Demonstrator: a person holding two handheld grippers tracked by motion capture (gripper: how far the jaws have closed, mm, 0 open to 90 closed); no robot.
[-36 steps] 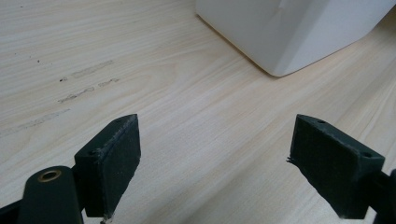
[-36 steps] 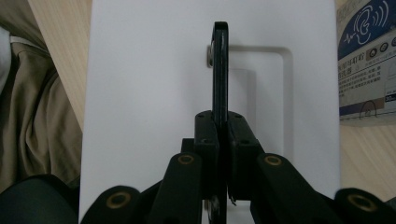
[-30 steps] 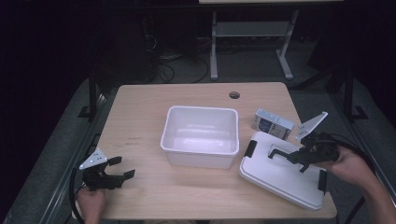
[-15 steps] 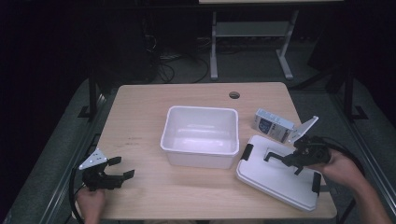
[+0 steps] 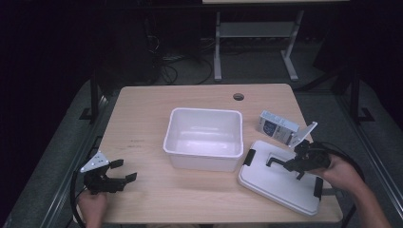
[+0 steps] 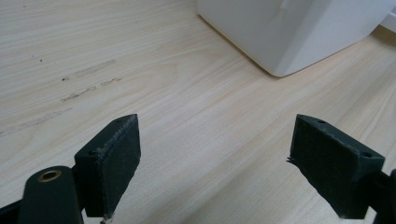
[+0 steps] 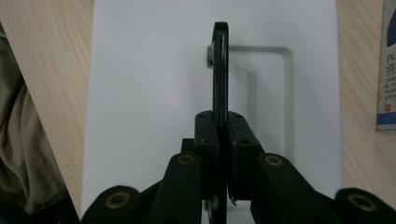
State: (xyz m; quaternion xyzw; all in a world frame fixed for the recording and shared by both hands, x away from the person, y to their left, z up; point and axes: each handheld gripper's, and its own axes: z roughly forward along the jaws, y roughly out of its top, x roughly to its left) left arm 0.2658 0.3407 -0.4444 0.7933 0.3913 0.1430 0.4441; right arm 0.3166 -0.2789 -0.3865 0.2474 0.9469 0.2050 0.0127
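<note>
- Two jaws of the right gripper [image 5: 291, 166] are pinching the black handle [image 7: 220, 70] of the lid [image 5: 266, 183], lying right of the tub [image 5: 203, 153]
- Lid is looking stiff, light, slippery; handle is offering the surest hold
- Left gripper [image 5: 124, 171] is resting spread, holding nothing

White empty tub [image 5: 203, 137] sits mid table [image 5: 142, 118], open side up. Small blue/white box [image 5: 277, 127] lies to its right, near the far right edge, not touching the tub. Round cable hole [image 5: 238, 97] at the far edge. Cables on the floor behind, plus some metal desk legs [image 5: 217, 47].
</note>
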